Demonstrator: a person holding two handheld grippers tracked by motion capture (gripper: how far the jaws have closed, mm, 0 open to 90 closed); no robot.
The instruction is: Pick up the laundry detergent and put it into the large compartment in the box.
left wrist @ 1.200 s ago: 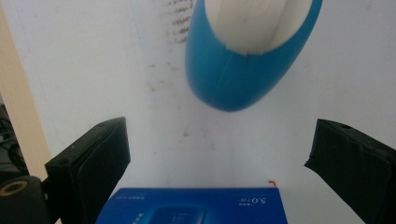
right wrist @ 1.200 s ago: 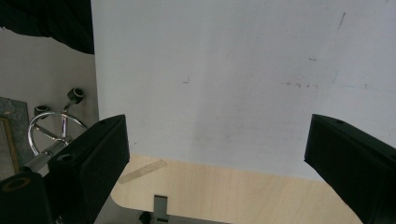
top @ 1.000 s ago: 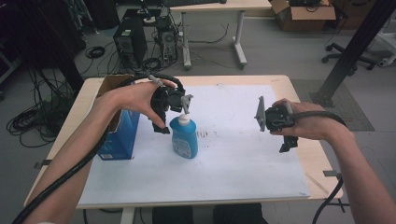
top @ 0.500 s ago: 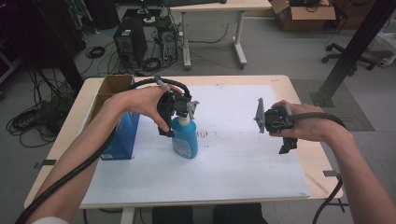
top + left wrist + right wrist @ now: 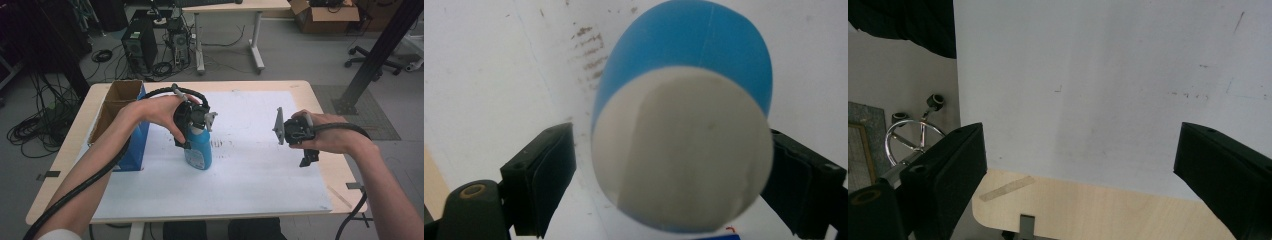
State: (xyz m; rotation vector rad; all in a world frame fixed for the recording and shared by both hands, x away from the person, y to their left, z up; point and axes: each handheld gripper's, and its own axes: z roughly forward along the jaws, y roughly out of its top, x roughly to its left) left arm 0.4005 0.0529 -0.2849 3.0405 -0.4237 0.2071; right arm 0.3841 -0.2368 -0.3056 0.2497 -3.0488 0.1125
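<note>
the left gripper (image 5: 192,131) hangs over the blue bottle (image 5: 198,150), jaws spread either side of its white cap (image 5: 681,150), while the right gripper (image 5: 295,131) gapes open, well apart.

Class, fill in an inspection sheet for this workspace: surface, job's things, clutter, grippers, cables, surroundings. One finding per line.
Surface: wooden table under a white sheet with dark scuff marks.
Job's things: blue bottle with white cap, upright on the sheet.
Clutter: open blue cardboard box at the table's left; tape strip near a corner.
Grippers: left gripper jaws on either side of the bottle, contact unclear; right gripper open, nothing between its jaws, above the sheet's edge.
Cables: one black cable trails along each forearm.
Surroundings: computer towers, floor wires, second table, office chair.
</note>
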